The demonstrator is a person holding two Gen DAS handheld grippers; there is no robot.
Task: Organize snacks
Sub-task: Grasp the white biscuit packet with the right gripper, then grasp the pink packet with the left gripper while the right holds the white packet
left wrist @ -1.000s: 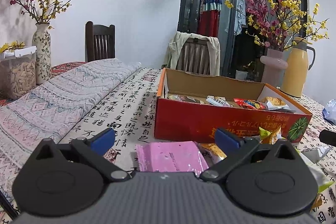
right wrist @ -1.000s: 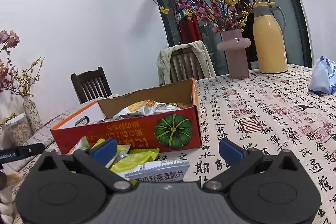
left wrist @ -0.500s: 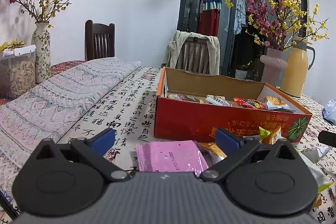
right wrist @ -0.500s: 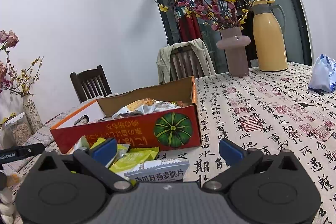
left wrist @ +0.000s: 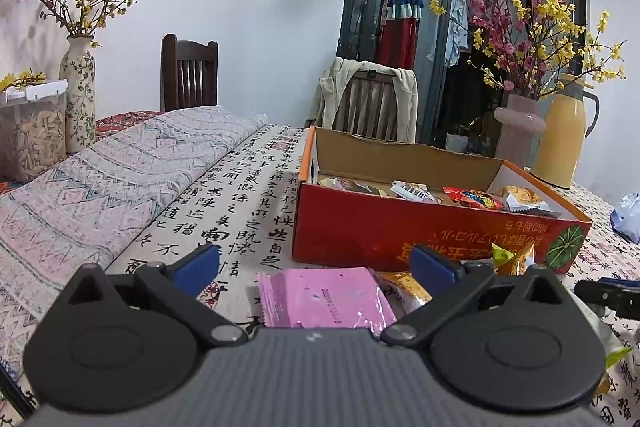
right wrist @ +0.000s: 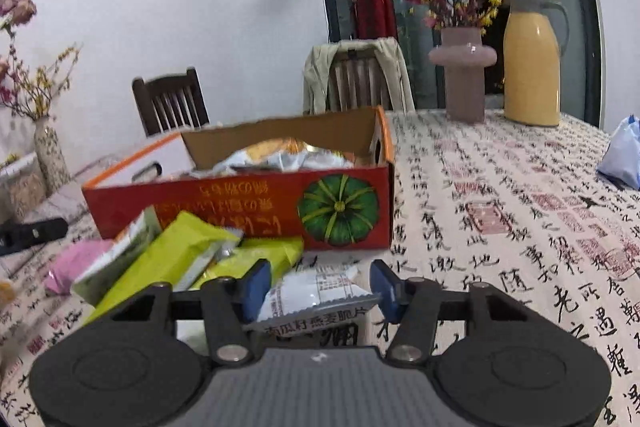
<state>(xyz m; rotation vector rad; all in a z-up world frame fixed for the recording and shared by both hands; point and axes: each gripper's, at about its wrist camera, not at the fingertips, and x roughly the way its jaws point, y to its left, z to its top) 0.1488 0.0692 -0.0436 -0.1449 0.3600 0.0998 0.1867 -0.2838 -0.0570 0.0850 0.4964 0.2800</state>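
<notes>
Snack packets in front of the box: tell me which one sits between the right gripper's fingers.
The white packet, black print along its near edge. It lies between the closing jaws of the right gripper; the green packets and pink packet lie further left.

You are reading 南瓜籽燕麦脆片 along the white packet's (right wrist: 316, 291) front seam; the red box (right wrist: 240, 203) is showing upside-down lettering (not legible), the tablecloth (right wrist: 500, 227) brush calligraphy.

Both low wrist views share red box (left wrist: 400, 227)
</notes>
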